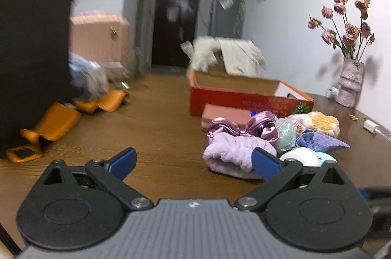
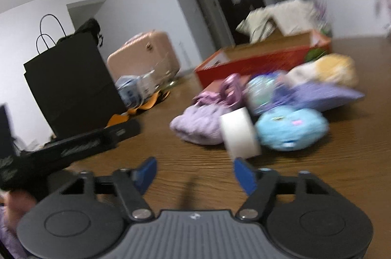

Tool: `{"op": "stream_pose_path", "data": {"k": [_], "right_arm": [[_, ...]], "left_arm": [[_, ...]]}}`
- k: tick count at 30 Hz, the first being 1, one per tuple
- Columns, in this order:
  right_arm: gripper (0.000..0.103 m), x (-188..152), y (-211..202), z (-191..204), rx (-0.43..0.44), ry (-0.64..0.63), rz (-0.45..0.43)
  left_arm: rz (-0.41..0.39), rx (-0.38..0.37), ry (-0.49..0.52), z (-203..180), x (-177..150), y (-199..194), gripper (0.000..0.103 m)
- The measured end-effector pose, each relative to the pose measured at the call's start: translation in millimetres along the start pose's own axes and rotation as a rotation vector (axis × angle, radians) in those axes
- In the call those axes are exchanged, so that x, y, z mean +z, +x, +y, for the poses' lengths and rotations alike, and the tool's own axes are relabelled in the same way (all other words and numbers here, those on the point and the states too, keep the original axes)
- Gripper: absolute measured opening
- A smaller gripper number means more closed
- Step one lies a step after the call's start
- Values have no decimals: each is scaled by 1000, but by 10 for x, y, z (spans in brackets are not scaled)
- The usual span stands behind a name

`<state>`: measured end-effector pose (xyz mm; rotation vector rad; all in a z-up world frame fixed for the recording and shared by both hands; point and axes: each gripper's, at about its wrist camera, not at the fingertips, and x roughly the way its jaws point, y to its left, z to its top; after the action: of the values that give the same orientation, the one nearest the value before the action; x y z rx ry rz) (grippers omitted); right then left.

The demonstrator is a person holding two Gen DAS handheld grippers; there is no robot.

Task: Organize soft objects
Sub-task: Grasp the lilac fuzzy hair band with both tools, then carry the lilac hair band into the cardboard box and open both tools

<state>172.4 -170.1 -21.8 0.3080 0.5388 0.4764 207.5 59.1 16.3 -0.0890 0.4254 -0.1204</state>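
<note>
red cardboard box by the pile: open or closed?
Open. The red cardboard box shows its brown inner wall with no lid on top; cream cloth drapes from behind. Contents cannot be seen.

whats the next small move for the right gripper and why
Probably ease the right gripper forward toward the white roll, nearest in the pile before the red box. Its jaws stand open with nothing between them, the roll just beyond its fingertips.

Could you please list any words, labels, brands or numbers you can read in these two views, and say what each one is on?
None can be read.
Red box: gold print along its side, too blurred to read.
Each gripper's grey body: small white mark, too small to read.
Blue plush toy: small tags, blurred.
Dark door: pale sheets, blurred.
</note>
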Motion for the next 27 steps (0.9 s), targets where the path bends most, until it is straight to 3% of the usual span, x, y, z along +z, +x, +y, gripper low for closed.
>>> {"op": "stream_pose_path", "data": {"k": [3, 5, 7, 9, 14, 21, 23, 24, 27], "right_arm": [[57, 114, 319, 18, -3, 26, 14], [57, 205, 448, 4, -75, 47, -6], [54, 285, 480, -37, -141, 61, -51], [54, 360, 550, -93, -178, 86, -57], [55, 390, 692, 1, -176, 17, -34], [49, 325, 716, 75, -151, 5, 46], [43, 274, 658, 100, -133, 6, 67], [34, 242, 632, 96, -122, 18, 74], [26, 163, 566, 98, -111, 56, 86]], "left_arm": [[110, -97, -68, 153, 160, 452, 66], [176, -168, -111, 221, 206, 720, 65], [239, -210, -129, 238, 216, 926, 53], [290, -253, -137, 242, 192, 1025, 23], [319, -306, -161, 236, 55, 827, 17], [313, -263, -181, 277, 2, 466, 16], [307, -264, -167, 277, -10, 377, 16], [306, -272, -165, 272, -20, 338, 16], [293, -269, -147, 253, -40, 234, 15]]}}
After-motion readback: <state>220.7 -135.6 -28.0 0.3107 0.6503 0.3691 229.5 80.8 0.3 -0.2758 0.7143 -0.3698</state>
